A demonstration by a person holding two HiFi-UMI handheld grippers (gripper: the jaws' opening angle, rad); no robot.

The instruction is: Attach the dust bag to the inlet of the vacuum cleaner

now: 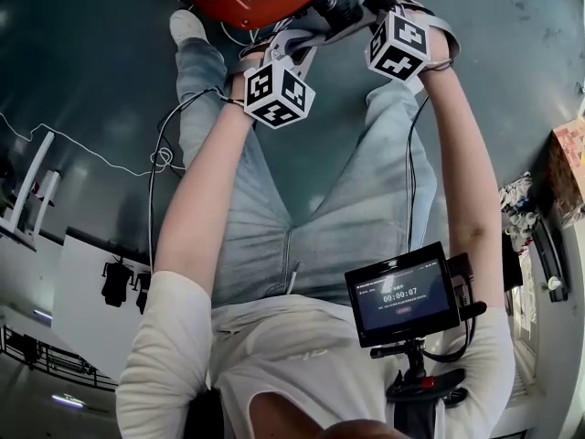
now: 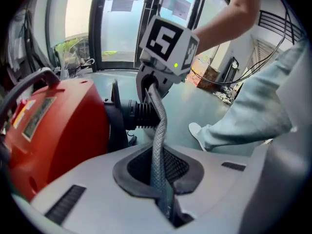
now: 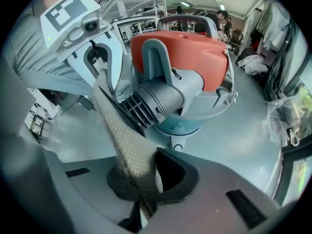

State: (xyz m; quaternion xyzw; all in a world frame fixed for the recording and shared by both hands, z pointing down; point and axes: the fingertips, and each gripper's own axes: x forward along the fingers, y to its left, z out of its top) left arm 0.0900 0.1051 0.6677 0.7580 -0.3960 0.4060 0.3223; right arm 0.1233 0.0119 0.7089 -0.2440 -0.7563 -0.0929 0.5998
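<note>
Left gripper view is showing the left gripper [image 2: 166,212] clamping the gray mesh dust bag [image 2: 158,150], its strip running toward 12 o'clock. Meanwhile the right gripper [image 3: 141,211] is pinching the other end, the vacuum cleaner [image 3: 180,52] inlet [image 3: 156,101] lying just beyond at 12 o'clock.

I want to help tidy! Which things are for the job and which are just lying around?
For the job: vacuum, inlet, dust bag, left gripper, right gripper.
Lying about: cable, box.
</note>
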